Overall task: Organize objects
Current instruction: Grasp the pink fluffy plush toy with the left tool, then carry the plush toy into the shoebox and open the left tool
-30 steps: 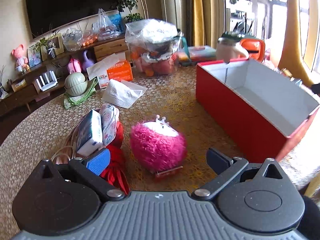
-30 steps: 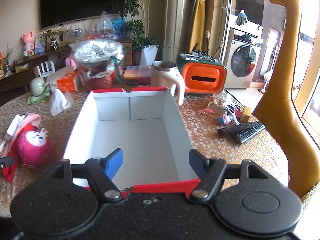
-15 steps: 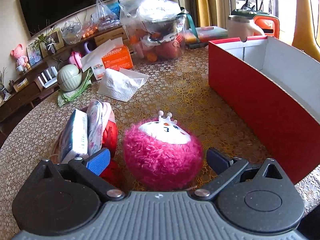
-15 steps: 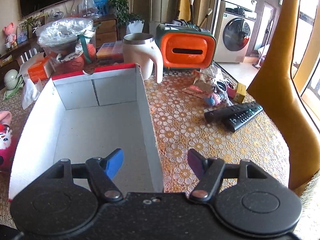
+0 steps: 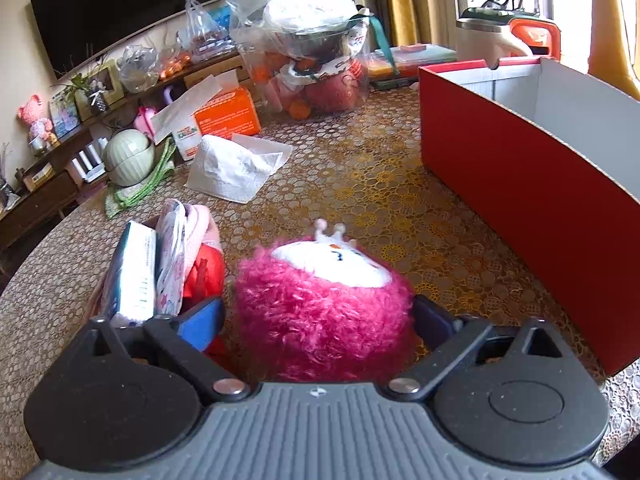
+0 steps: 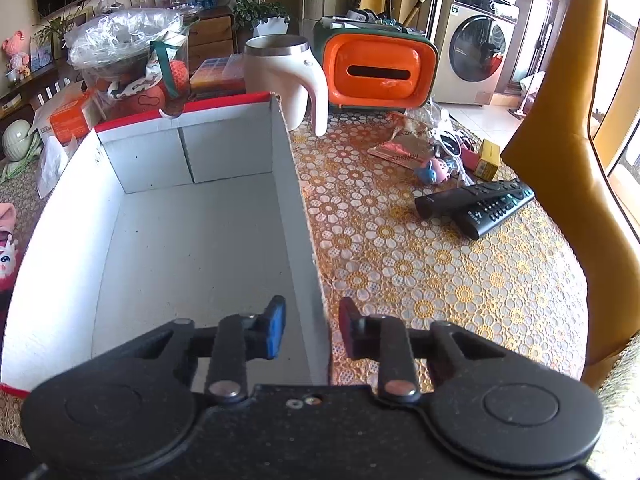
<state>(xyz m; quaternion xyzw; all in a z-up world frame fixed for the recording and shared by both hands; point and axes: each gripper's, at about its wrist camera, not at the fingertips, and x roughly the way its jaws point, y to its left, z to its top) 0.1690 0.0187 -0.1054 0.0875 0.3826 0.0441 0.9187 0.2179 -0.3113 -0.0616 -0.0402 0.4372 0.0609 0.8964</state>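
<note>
A fluffy pink plush toy (image 5: 320, 300) with a white face sits on the patterned tablecloth. My left gripper (image 5: 316, 316) straddles it with the jaws closing; the fingers stand at its two sides without squeezing it. A red cardboard box (image 5: 520, 184) with a white inside stands to the right, with nothing in it. In the right wrist view my right gripper (image 6: 312, 328) straddles the box's right wall (image 6: 296, 184), one finger inside and one outside. Its jaws are closing, with small gaps still on both sides of the wall. The plush (image 6: 6, 256) peeks in at the left edge.
Tissue packs on a red bag (image 5: 136, 276) lie left of the plush, with a white tissue (image 5: 236, 168) and an orange tissue box (image 5: 226, 114) behind. Right of the box lie two remotes (image 6: 476, 204); a white mug (image 6: 280, 76) and orange holder (image 6: 376, 72) stand behind it.
My left gripper came forward and down until the plush sat between its fingers. My right gripper shifted right from the box's middle to its right wall, and its jaws narrowed sharply.
</note>
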